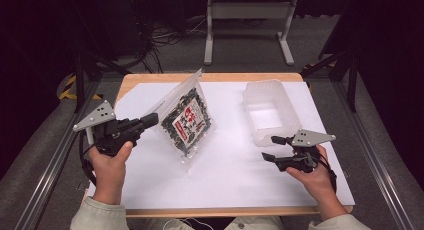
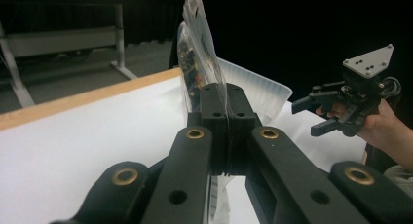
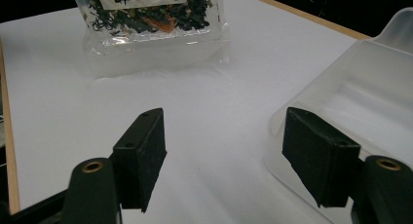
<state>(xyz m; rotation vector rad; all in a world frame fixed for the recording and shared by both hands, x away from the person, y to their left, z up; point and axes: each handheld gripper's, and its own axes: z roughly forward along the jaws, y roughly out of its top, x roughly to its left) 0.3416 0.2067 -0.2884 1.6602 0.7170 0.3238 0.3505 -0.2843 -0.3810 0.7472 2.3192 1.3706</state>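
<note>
Pinching the top edge of the bag (image 1: 186, 121), the left tongs (image 1: 150, 120) hold it tilted with its bottom corner on the worktop (image 1: 225, 175), while the right tongs (image 1: 273, 148) wait with jaws apart just beside the tub (image 1: 270, 112), which lies beyond the bag from the left tongs.

Glossy clear plastic bag (image 1: 186, 121); translucent, seemingly matt plastic tub (image 1: 270, 111); wood-edged table (image 1: 210, 77)

Bare white sheet (image 3: 214, 136) is lying open between the right gripper (image 3: 224, 151)'s jaws, the plastic tub (image 3: 360, 87) crowding one jaw.
</note>
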